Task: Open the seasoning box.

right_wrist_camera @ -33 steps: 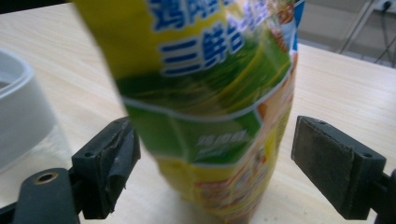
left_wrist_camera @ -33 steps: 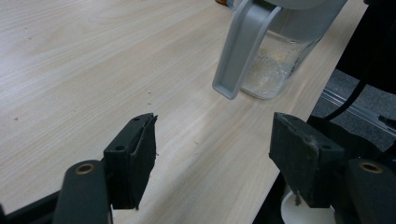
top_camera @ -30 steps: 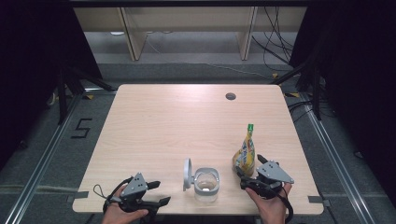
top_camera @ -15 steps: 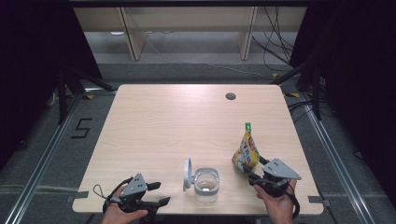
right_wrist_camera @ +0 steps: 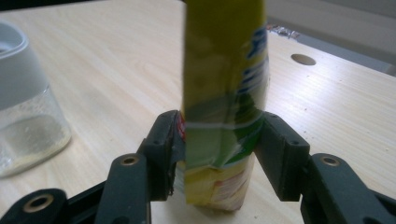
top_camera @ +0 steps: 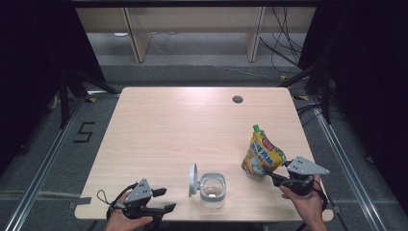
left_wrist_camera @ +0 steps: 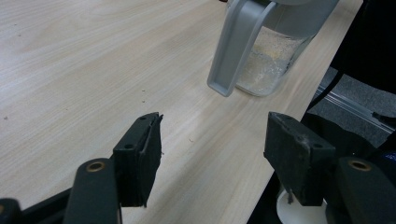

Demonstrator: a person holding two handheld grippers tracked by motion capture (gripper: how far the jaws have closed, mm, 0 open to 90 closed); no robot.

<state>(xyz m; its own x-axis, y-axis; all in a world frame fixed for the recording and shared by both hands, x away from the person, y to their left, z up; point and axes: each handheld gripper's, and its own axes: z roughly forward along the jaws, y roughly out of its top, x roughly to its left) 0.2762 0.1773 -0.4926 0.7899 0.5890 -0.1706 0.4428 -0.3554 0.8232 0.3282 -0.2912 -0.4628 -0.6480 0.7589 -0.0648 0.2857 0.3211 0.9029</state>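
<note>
Pale wood fills my working area: the table runs bare from its far edge, where a small round grommet hole sits right of centre, down to the near strip where everything is gathered. Dark floor and rails flank both sides, and beyond the far edge I see a row of light furniture legs and cables.

My right gripper is at the near right corner, and the table's right edge is close beside the hand that holds it. Its jaws have just been closing, and from the right gripper view the yellow pouch stands upright between them, both pads pressed against its lower part so the foil creases inward. In the high view the pouch stands with its green cap uppermost, near the right edge, with open wood behind it and to its left.

Just left of it, apart from it, stands the clear jar with its grey hinged lid tipped up on its left side; a little pale powder lies in the bottom. It is close to the near edge.

My left gripper rests low at the near left, right at the table's front edge, jaws spread with nothing between them. In the left gripper view the jar is ahead of the jaws, with clear wood in the gap.
</note>
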